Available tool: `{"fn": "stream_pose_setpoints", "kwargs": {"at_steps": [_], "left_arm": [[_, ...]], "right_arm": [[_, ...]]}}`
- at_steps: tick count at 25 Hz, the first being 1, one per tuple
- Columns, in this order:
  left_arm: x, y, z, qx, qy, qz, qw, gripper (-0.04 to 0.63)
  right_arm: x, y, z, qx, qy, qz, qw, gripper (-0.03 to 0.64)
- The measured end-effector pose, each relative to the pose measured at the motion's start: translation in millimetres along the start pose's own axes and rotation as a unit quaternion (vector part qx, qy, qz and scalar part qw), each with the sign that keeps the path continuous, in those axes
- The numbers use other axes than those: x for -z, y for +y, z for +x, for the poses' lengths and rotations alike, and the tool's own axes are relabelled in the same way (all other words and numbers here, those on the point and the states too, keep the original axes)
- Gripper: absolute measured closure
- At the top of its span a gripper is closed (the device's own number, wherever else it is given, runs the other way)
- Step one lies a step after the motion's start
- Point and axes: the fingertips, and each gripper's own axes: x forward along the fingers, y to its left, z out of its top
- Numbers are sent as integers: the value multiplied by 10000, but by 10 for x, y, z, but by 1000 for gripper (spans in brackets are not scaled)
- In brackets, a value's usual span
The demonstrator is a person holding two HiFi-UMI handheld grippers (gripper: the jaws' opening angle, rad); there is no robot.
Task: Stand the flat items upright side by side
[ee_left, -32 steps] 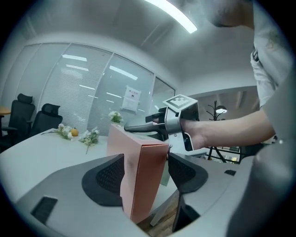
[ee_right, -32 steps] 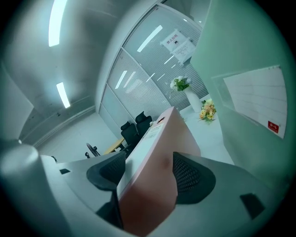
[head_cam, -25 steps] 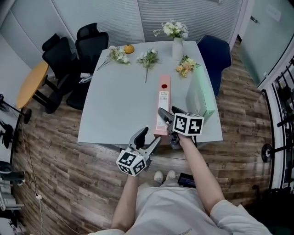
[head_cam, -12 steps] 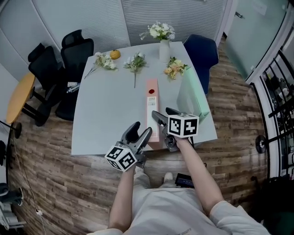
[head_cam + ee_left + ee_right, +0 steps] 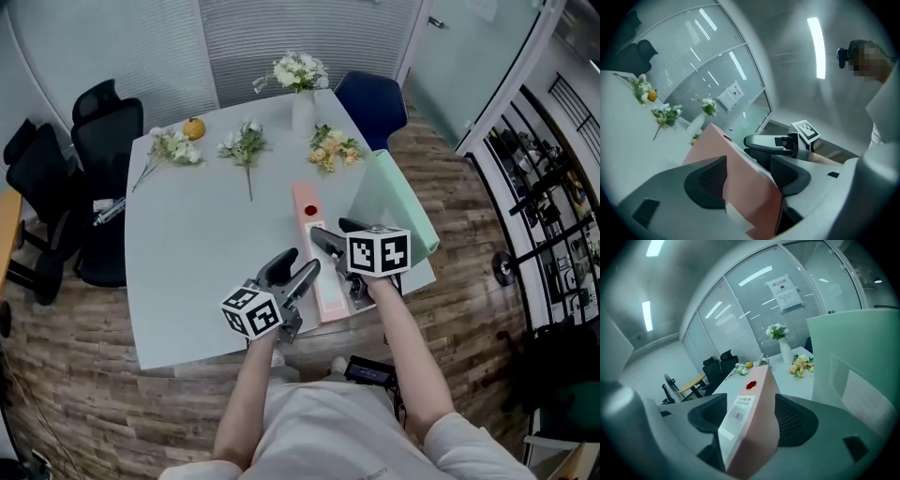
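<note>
On the table (image 5: 187, 244), left hand-held gripper (image 5: 300, 265) and right hand-held gripper (image 5: 330, 231) both clamp one pink binder (image 5: 309, 220).

Matt pink card binder (image 5: 307, 225), smooth matt table (image 5: 206, 244); grained wood-plank floor (image 5: 112, 403), dimpled black plastic fingers (image 5: 794, 420)

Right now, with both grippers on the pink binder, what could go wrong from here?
1. The left gripper and right gripper clamp the pink binder at its near end, by the table's front edge; a slip could drop it off the table.
2. The green folder stands close on the binder's right, near the table's right edge; swinging the binder could knock it over.
</note>
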Motion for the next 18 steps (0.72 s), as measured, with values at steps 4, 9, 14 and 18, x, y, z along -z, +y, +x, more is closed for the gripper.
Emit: {"fn": "stream_pose_setpoints", "kwargs": {"at_steps": [4, 9, 14, 18], "left_arm": [[-17, 101, 57, 333, 229, -82, 9991, 310], [38, 165, 107, 666, 420, -231, 9966, 310], [29, 165, 198, 1055, 466, -473, 9922, 310], [15, 192, 232, 1195, 468, -604, 9899, 310]], "right_arm": [[-92, 11, 151, 236, 264, -196, 9992, 295], [-81, -22, 296, 583, 667, -397, 9953, 293], [-184, -57, 467, 758, 901, -491, 9918, 293], [-183, -112, 622, 997, 1215, -587, 9858, 288]]}}
